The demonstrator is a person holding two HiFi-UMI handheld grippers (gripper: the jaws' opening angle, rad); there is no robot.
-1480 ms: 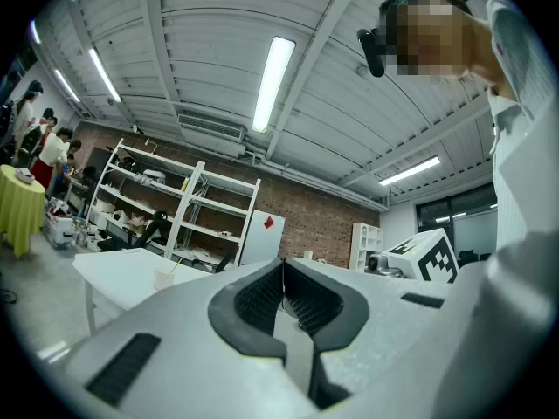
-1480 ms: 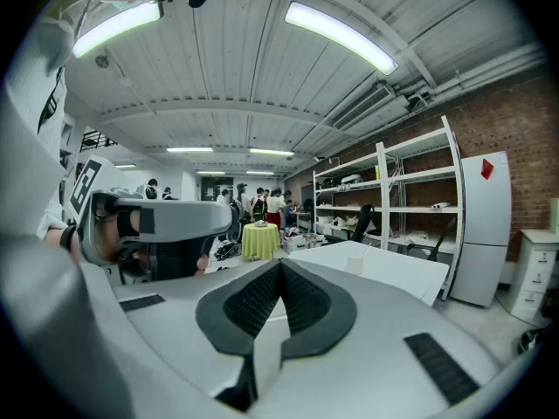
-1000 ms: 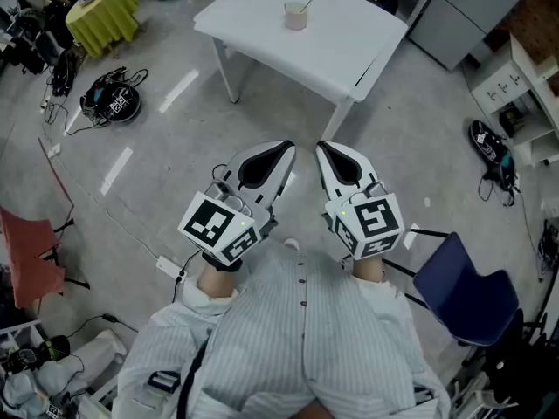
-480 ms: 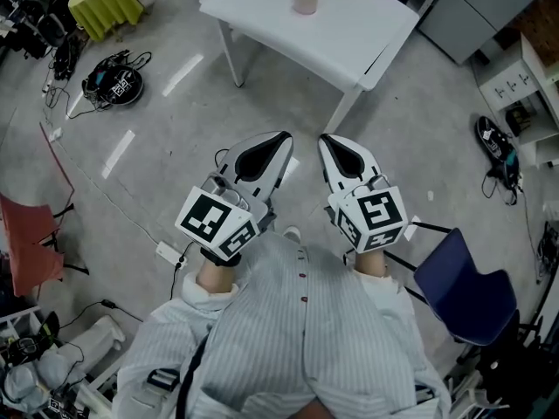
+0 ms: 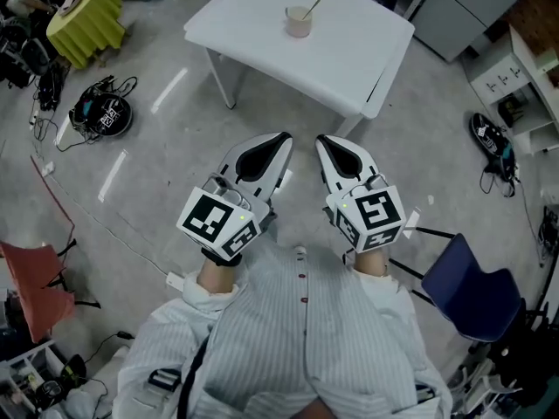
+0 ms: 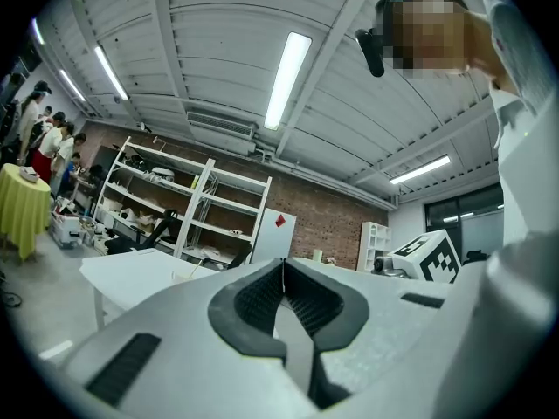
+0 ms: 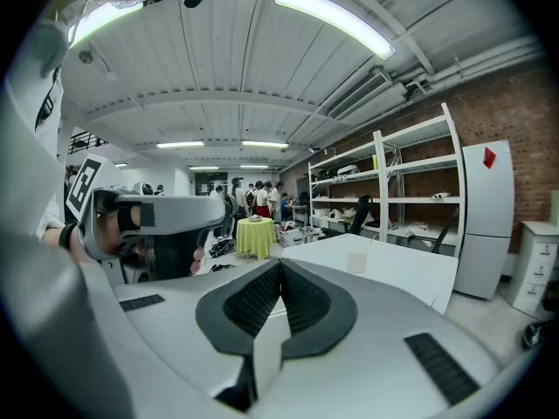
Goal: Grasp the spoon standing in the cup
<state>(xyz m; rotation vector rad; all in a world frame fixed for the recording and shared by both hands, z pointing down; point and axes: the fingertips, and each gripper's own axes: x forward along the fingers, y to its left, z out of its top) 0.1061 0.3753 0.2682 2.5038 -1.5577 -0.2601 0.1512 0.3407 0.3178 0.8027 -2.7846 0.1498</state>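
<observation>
Both pairs of jaws are pressed together with nothing between them. In the left gripper view the left gripper [image 6: 282, 265] shows its ribbed black pads meeting along a thin seam, and in the right gripper view the right gripper [image 7: 279, 265] closes the same way.

From the head view the left gripper [image 5: 286, 139] and right gripper [image 5: 321, 140] sit side by side, near each other but apart, tips pointing toward the white table [image 5: 349, 55]. Behind each is its marker cube, the left one [image 5: 218, 222] and the right one [image 5: 372, 220]. Both are held in front of the person's striped shirt [image 5: 301, 339].

The cup [image 5: 298, 23] stands on the table toward its far side, well apart from both grippers, with bare grey floor [image 5: 166, 164] in between. The spoon [image 5: 309, 6] stands in it, its handle leaning up and to the right. In the right gripper view the cup [image 7: 356, 262] shows just right of the closed tips, far behind them, with the spoon [image 7: 370, 243] slanting out of it.

Around the person, a blue chair [image 5: 467, 295] stands to the right and a red chair [image 5: 31, 286] to the left. A round black device with cables [image 5: 103, 112] lies on the floor, and a small table with a yellow cloth [image 5: 83, 16] sits at the upper left. White shelving [image 7: 410, 182] lines the brick wall, and several people [image 7: 253, 199] stand in the distance.
</observation>
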